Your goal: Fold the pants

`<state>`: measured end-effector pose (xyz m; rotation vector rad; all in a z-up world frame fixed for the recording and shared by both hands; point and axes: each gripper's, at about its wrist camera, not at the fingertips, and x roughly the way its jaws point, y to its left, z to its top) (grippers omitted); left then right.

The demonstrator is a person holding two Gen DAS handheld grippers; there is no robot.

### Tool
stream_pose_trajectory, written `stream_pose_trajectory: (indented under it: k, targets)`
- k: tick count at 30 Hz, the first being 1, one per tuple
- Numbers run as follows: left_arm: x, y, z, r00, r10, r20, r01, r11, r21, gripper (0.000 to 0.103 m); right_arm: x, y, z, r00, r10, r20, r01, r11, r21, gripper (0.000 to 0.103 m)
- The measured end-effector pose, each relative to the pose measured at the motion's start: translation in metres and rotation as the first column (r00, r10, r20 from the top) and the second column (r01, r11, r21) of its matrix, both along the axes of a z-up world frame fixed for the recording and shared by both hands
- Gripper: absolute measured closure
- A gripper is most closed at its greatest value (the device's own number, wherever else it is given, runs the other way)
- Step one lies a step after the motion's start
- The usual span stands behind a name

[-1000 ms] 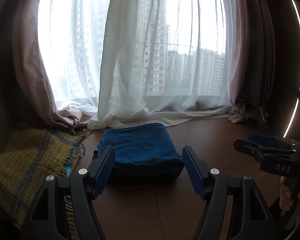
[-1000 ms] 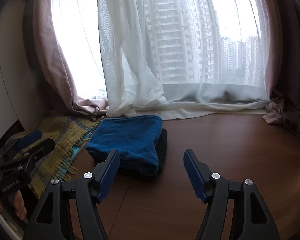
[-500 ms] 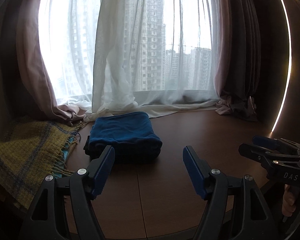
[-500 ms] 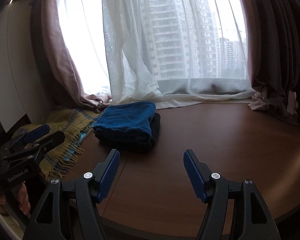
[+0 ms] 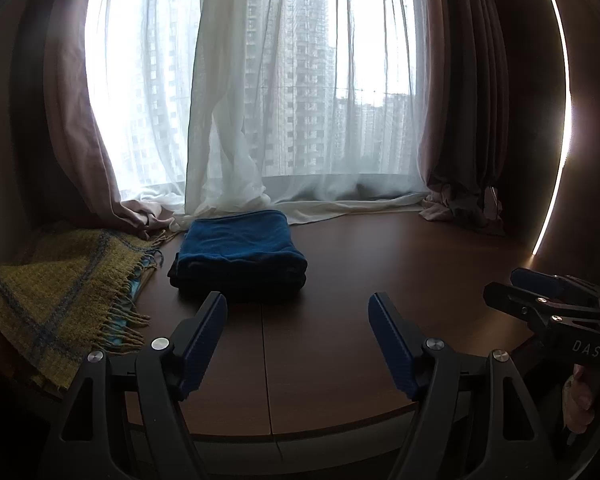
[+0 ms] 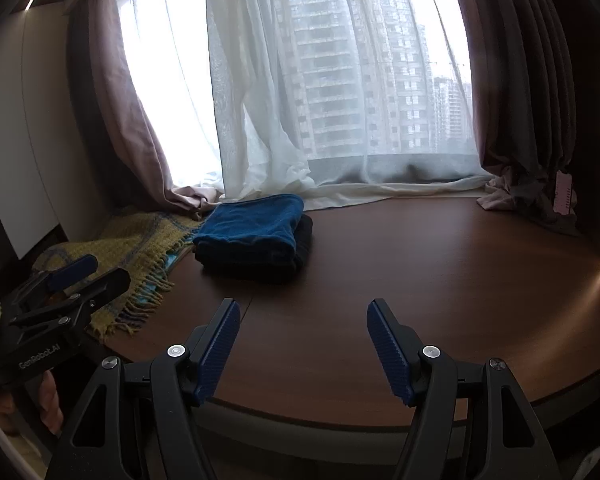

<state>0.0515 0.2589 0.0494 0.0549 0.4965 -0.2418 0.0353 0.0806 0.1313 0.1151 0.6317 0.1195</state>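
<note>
The blue pants [image 5: 238,246] [image 6: 252,230] lie folded into a neat rectangle on a darker folded garment [image 6: 305,240], at the back left of the brown table [image 5: 400,264]. My left gripper [image 5: 297,299] hovers over the table's front edge, short of the pile. Its jaws are opening and nothing is between them. My right gripper [image 6: 302,304] is open and empty, further right and also short of the pile. Each gripper shows at the other view's side: the right gripper [image 5: 508,284] and the left gripper [image 6: 104,270], both held by a person's hand.
A yellow fringed plaid blanket [image 5: 60,280] [image 6: 140,240] lies left of the pile. Sheer white curtains [image 5: 228,120] and pink drapes [image 5: 456,120] pool along the table's far edge. A lit strip [image 5: 560,120] runs up the right wall. Bare tabletop [image 6: 440,272] stretches to the right.
Both grippers have drawn back from the pile, which now looks smaller and further off. The table's front edge has come into view. The pants have not moved.
</note>
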Motion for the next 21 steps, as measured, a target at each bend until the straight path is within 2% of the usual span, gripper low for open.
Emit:
stream_pose_trajectory:
  k: [17, 21]
  targets:
    - [-0.02, -0.01, 0.001, 1.0, -0.002, 0.006, 0.002, 1.0, 0.009, 0.024, -0.027, -0.005, 0.003, 1.0, -0.024, 0.016, 0.024, 1.0, -0.015, 0.036]
    - [-0.023, -0.012, 0.003, 1.0, 0.005, 0.011, -0.005, 1.0, 0.014, 0.02, -0.032, -0.007, 0.004, 0.999, -0.033, 0.023, 0.033, 0.999, -0.02, 0.036]
